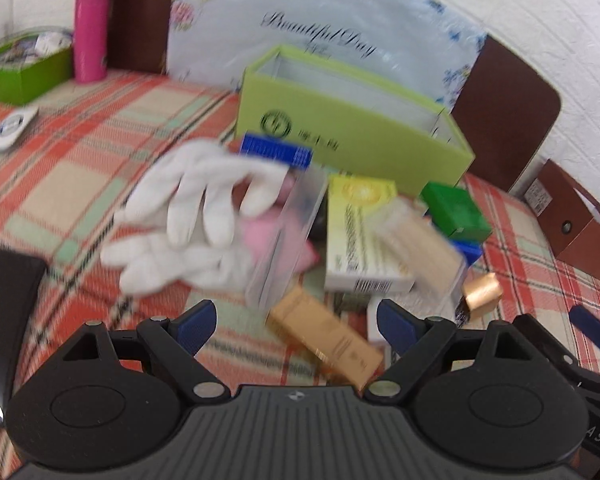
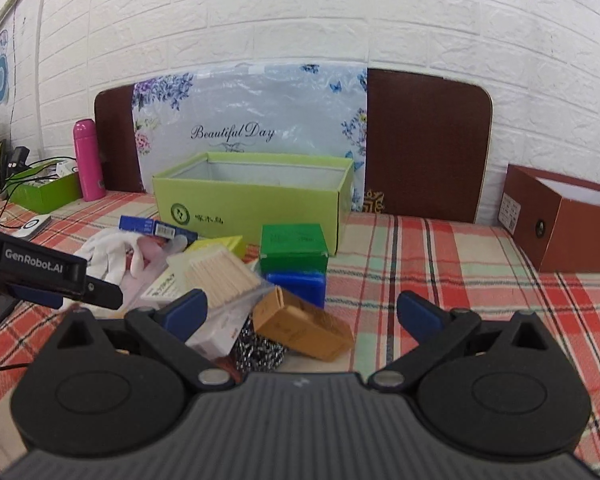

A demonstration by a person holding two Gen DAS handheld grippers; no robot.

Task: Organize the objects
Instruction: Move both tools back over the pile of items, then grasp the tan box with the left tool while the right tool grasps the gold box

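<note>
A pile of small items lies on the plaid tablecloth in front of an open lime-green box [image 1: 352, 128] [image 2: 252, 204]. It holds white gloves [image 1: 188, 208] [image 2: 108, 256], a gold box [image 1: 324, 340] [image 2: 304, 328], a yellow-white carton [image 1: 360, 232], a clear box of toothpicks [image 1: 420, 244] [image 2: 220, 272], a green box [image 1: 456, 208] [image 2: 292, 244] and a blue box [image 2: 300, 286]. My left gripper [image 1: 296, 324] is open and empty just short of the gold box. My right gripper [image 2: 300, 312] is open and empty above the pile's right side.
A pink bottle [image 1: 90, 28] [image 2: 88, 164] and a green tray [image 1: 20, 72] [image 2: 46, 192] stand at the back left. A brown box [image 1: 572, 220] [image 2: 560, 220] sits at the right. A floral board [image 2: 252, 120] leans on the brick wall. The left gripper's body [image 2: 48, 272] shows at left.
</note>
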